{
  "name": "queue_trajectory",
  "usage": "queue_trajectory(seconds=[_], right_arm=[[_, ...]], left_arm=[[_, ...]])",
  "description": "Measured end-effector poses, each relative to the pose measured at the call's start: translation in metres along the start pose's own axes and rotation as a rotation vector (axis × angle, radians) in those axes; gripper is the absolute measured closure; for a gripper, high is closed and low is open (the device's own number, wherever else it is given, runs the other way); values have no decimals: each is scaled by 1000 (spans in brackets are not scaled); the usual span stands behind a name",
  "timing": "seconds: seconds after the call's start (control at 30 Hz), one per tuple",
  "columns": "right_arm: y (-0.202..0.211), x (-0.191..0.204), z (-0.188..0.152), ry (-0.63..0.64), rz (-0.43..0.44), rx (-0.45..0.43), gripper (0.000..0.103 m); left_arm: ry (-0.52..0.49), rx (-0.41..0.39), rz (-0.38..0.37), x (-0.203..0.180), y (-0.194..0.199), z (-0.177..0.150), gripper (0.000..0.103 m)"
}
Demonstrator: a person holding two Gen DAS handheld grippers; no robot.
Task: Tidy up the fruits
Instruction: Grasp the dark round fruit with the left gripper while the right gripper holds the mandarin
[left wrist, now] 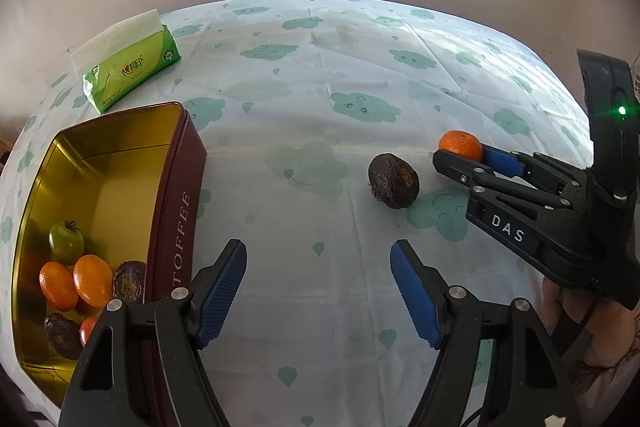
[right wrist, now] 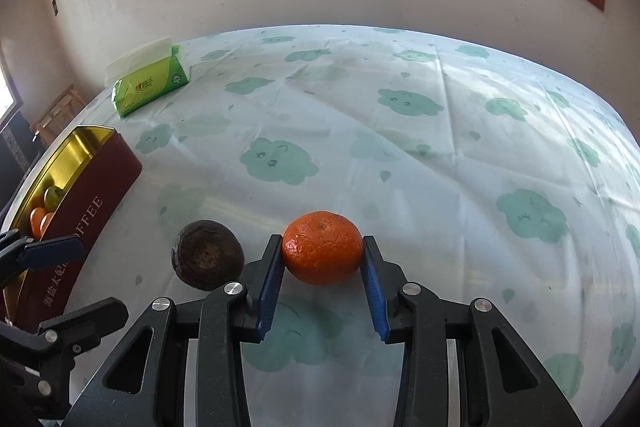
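The right gripper (right wrist: 322,269) pinches the orange (right wrist: 322,247) on the tablecloth (right wrist: 440,167), its blue pads (right wrist: 272,287) pressed to the fruit's left and right sides at the widest part. In the right wrist view the orange sits at the centre, with the dark wrinkled fruit (right wrist: 207,254) just beside it at about nine o'clock and apart from the pads. The tin (left wrist: 176,211) stands well off toward nine o'clock, open, with several fruits (left wrist: 80,275) already lying in its near end.

The left gripper (left wrist: 320,291) hangs with its jaws spread and nothing between them, close beside the tin's long red wall.

To do this step well, I would keep the squeeze light, since the peel looks soft and the round sides could slip. Lift straight up first so the near finger clears the dark fruit. Then carry it over the tin's rim and lower it into the bare far end before letting go.
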State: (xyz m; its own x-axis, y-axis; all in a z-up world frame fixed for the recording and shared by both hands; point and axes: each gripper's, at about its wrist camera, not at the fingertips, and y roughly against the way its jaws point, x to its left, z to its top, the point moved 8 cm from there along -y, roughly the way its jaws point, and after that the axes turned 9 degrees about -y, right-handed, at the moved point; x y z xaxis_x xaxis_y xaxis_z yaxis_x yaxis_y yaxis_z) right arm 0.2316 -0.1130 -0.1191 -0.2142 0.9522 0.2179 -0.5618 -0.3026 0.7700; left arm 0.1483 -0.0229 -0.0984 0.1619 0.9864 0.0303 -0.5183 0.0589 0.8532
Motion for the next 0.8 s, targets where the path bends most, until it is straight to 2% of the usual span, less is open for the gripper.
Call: queue_trajectory(seconds=[0.33,0.8], right_arm=[[32,-39,-31,2,-112,-23,64],[46,-52,-46,-18,-136,-25,64]], left_arm=[[13,-19,-7,-11,-6,5,32],[12,-30,-18,-14,-23,22,34]])
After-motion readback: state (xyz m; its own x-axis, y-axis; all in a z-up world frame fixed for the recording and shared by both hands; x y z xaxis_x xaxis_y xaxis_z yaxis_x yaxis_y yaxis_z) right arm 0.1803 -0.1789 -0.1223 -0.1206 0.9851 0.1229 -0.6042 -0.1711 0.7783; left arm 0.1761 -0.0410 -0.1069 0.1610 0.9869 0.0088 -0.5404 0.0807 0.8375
